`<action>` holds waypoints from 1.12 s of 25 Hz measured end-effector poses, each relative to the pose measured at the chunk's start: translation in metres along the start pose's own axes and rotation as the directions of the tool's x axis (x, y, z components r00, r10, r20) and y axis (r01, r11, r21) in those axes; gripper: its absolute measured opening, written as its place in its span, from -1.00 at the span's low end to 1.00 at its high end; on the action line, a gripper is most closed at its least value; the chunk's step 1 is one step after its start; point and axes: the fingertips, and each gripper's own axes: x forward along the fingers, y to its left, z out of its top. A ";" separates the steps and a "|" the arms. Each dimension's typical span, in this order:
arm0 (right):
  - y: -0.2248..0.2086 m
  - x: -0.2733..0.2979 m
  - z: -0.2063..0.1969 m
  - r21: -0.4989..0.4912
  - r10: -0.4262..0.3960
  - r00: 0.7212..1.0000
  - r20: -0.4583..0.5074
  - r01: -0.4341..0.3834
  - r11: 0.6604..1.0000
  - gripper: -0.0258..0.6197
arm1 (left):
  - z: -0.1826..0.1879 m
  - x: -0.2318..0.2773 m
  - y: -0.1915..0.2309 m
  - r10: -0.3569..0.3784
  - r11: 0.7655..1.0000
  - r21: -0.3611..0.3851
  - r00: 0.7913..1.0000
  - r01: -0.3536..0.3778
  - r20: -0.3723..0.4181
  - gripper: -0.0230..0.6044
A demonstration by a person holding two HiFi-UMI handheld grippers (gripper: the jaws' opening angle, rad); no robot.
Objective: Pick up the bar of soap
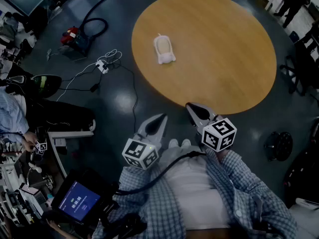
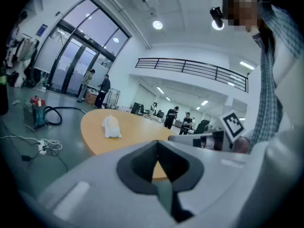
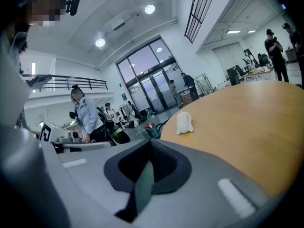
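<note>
The white thing on the tabletop is too small in every view to tell soap from a holder or wrapping. In the left gripper view the left gripper hides the tabletop's near part. In the right gripper view the tabletop's right side runs off the edge. The lettering on the blue screen is too small to read. The head view's lower edge cuts off the person's shirt.

A person wears a blue-and-white checked shirt over a white top and white shoes; the pale grey left gripper and right gripper have black-padded jaws, black-and-white marker cubes and a black cable.
</note>
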 end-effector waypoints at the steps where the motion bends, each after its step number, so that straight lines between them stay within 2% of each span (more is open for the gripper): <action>1: 0.000 0.001 0.000 0.001 0.001 1.000 0.001 -0.001 1.000 -0.91 | 0.000 0.000 0.000 -0.001 1.000 0.001 1.000 0.001 0.001 -0.93; 28: -0.010 -0.008 0.007 0.006 0.007 1.000 0.006 -0.007 1.000 -0.91 | 0.005 0.008 -0.008 0.015 1.000 0.011 1.000 -0.015 0.013 -0.93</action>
